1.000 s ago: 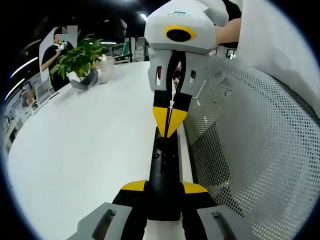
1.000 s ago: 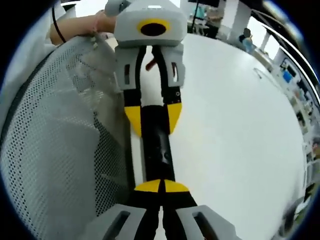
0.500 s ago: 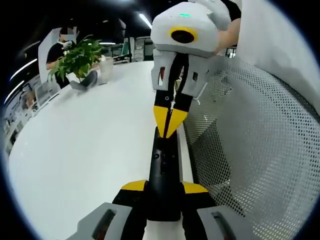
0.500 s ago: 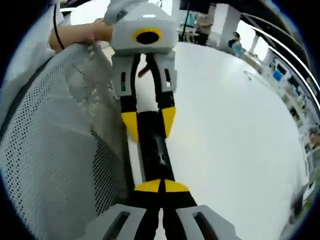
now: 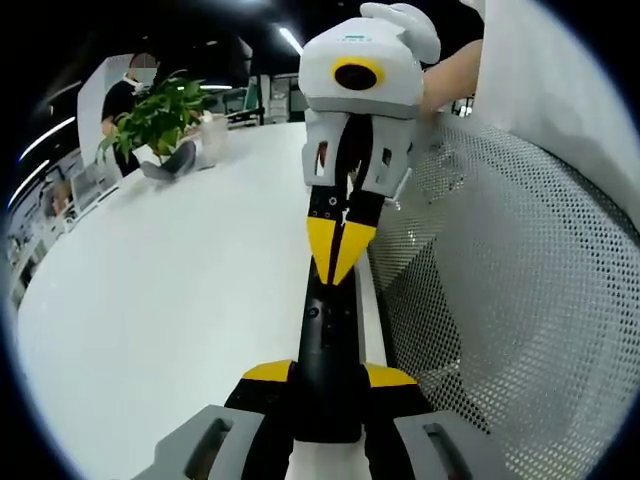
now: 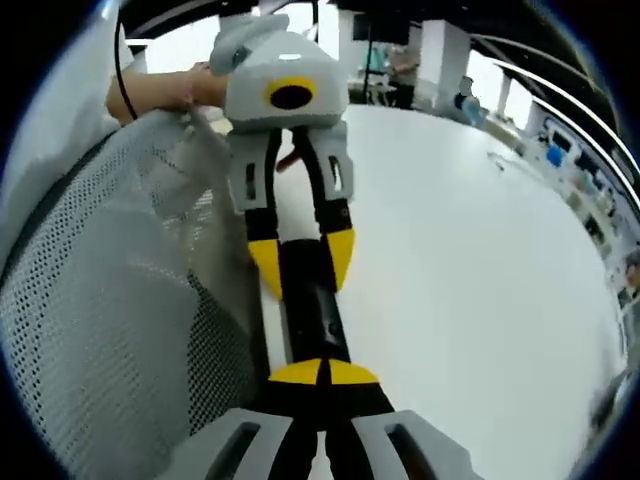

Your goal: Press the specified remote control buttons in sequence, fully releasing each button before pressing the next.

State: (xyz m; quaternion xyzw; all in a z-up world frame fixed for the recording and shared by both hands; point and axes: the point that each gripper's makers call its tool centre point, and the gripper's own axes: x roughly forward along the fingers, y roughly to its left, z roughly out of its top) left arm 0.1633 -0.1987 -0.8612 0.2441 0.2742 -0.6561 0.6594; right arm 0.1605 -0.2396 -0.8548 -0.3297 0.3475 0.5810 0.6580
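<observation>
Two grippers meet over one black remote control (image 5: 325, 345), which lies w/ its long side along the edge of a white table (image 5: 170, 300). Left gripper (image 5: 327, 378), seen in left gripper view, has its yellow-tipped jaws spread just wide enough to clamp the remote's near end between them. Right gripper (image 5: 340, 252) comes in from the far side, jaws pressed together into a single point, holding nothing, tips touching or just above the remote's far half; contact can't be told for sure. Right gripper view gives the mirror picture: shut tips at bottom over the remote (image 6: 310, 310), the other gripper clamping its far end. Progress, as a judgement: somewhere mid-sequence, a press either under way or about to land; which buttons are done can't be read, so remaining presses unknown. Table top is plain, glossy. A mesh chair back (image 5: 500, 300) stands beside the edge. Room is an open office w/ a potted plant (image 5: 160, 120) at the far side.
</observation>
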